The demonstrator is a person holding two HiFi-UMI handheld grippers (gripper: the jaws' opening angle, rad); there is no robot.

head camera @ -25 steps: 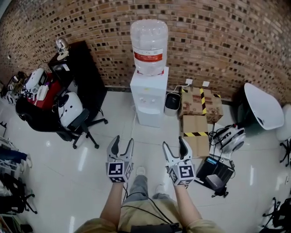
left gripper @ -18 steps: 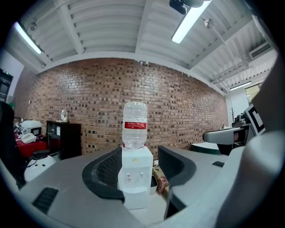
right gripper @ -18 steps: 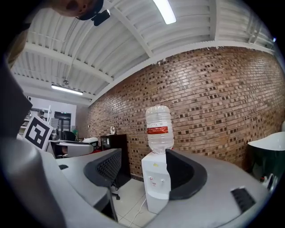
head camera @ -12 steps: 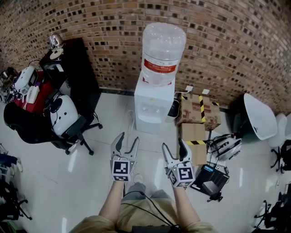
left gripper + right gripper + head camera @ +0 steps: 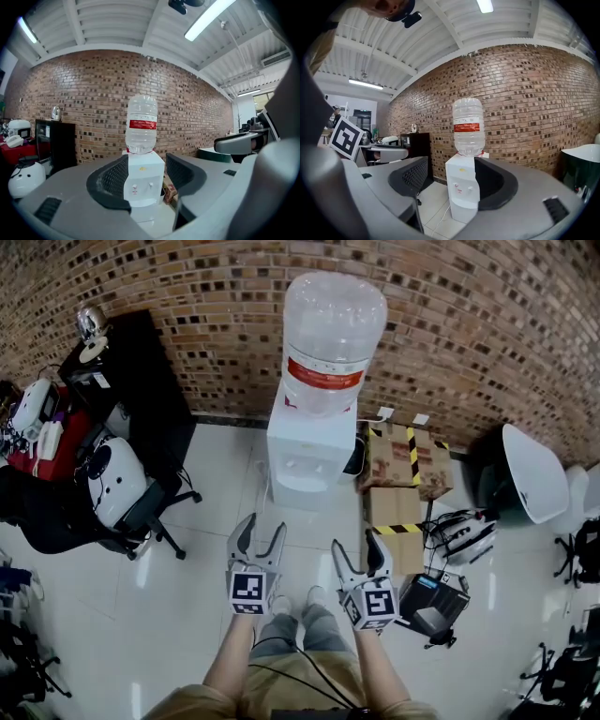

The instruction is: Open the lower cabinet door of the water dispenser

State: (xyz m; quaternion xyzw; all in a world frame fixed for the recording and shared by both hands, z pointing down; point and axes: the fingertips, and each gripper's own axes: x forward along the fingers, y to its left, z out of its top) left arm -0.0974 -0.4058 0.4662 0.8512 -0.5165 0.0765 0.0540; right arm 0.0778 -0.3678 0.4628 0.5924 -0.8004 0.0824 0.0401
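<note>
The water dispenser (image 5: 305, 451) stands well ahead of the left gripper (image 5: 260, 527) and the right gripper (image 5: 356, 543), whose jaws are both partly open and empty.

White glossy tile floor (image 5: 187, 577) runs up to a brick wall (image 5: 487, 324). The water dispenser (image 5: 305, 451) stands on the floor against the wall. Just right of it is a cardboard box (image 5: 405, 457) with yellow-black tape, and a second box (image 5: 394, 521) sits in front of that. At left are a black office chair (image 5: 141, 517) and a black cabinet (image 5: 150, 390). At right, black equipment with cables (image 5: 431, 606) lies near a white shell chair (image 5: 530, 474). The person's shoes (image 5: 295, 599) are on the tiles.
</note>
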